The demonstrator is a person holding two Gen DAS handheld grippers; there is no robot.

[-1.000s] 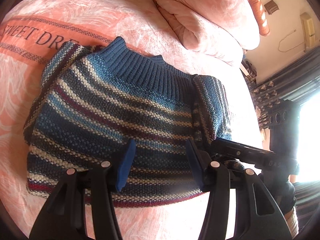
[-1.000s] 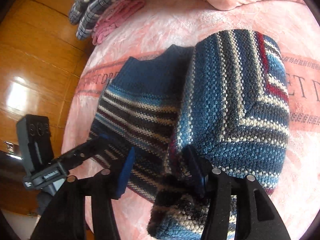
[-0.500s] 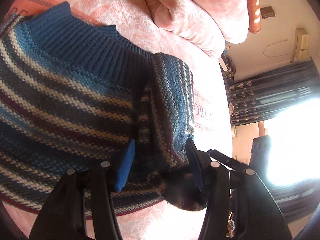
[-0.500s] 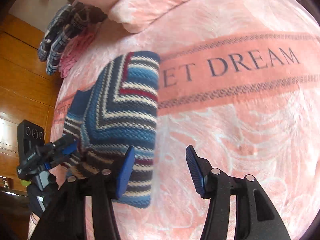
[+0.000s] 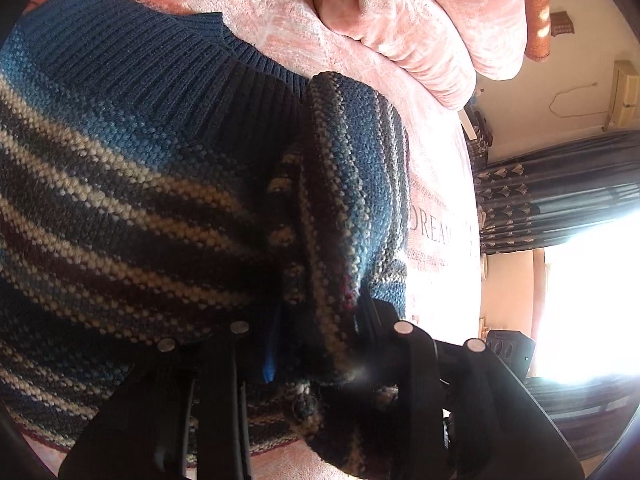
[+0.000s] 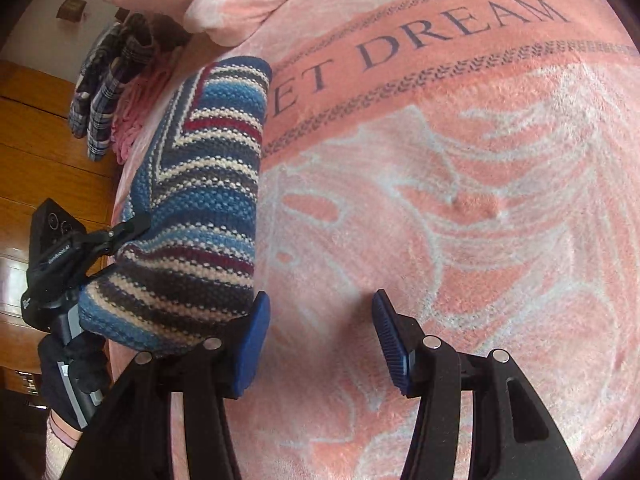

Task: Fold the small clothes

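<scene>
A blue knitted sweater [image 5: 140,184] with cream and maroon stripes lies on the pink blanket [image 6: 460,220], its ribbed collar towards the far side. One side is folded over into a thick roll [image 5: 356,184]. My left gripper [image 5: 316,336] is shut on the near end of that roll, with fabric bunched between its fingers. The right wrist view shows the sweater [image 6: 200,208] from the side, with the left gripper [image 6: 128,228] pinching its edge. My right gripper [image 6: 320,320] stands open over bare blanket, its left pad just beside the sweater's edge.
A rolled pink quilt [image 5: 400,20] lies at the head of the bed. A plaid garment [image 6: 108,80] and a pink knit piece [image 6: 132,120] lie at the far left edge, beside a wooden wardrobe [image 6: 40,140]. Dark curtains [image 5: 560,184] and a bright window are at the right.
My left gripper moved in on the sweater's folded side and closed on it. My right gripper let the sweater go and swung right, over bare blanket.
</scene>
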